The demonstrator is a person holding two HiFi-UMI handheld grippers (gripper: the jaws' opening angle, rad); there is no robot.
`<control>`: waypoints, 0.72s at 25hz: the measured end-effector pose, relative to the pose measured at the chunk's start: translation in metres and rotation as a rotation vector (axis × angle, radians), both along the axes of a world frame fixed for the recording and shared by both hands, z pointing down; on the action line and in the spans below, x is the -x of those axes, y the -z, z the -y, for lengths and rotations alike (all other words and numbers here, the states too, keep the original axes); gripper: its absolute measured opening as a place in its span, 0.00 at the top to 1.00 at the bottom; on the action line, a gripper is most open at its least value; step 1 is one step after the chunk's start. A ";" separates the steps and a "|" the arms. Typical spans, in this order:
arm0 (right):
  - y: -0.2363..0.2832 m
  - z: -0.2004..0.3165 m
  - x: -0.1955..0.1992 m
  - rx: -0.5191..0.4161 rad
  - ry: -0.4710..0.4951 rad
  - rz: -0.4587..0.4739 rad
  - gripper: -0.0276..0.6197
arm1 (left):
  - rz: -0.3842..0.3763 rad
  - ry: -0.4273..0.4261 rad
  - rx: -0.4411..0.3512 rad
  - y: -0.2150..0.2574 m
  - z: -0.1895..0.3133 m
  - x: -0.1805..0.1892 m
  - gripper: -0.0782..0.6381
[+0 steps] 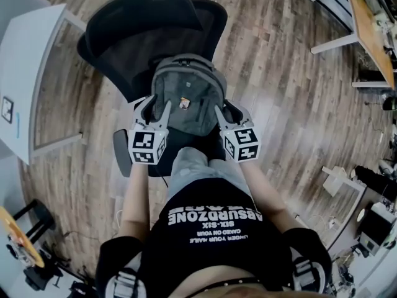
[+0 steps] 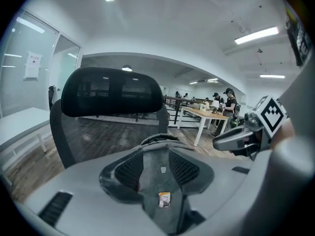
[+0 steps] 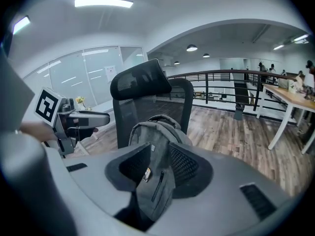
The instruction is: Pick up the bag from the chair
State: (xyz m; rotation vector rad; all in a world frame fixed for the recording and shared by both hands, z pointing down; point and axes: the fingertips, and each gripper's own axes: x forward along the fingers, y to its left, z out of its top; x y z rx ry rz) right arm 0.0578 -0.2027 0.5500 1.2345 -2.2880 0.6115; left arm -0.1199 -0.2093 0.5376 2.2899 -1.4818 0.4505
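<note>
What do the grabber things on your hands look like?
The left gripper and right gripper are pale grey, each with two long curved jaws lined by dark meshy pads. Each carries a white cube printed with black square markers. The person wears a black T-shirt with short sleeves and white lettering.

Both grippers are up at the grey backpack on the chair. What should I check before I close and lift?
1. Bag sits upright on the chair, leaning on the backrest: ok.
2. Left gripper jaws apart, with the bag's left side lined up between them: ok.
3. Right gripper jaws apart, with the bag's right side between them: ok.
4. Firm grip on the bag: not ok, neither gripper is clamped on it.
5. Shoulder straps free of the chair: cannot tell, they are hidden behind the bag.
</note>
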 end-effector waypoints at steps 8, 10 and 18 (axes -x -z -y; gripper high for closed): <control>-0.009 0.007 -0.002 0.009 -0.022 -0.017 0.75 | 0.071 0.006 -0.024 -0.007 0.022 0.009 0.64; -0.012 0.010 -0.003 0.013 -0.029 -0.024 0.75 | 0.083 -0.010 -0.016 -0.013 0.026 0.009 0.63; -0.023 0.013 -0.001 0.034 -0.045 -0.044 0.74 | 0.125 -0.042 0.044 -0.040 0.039 0.025 0.62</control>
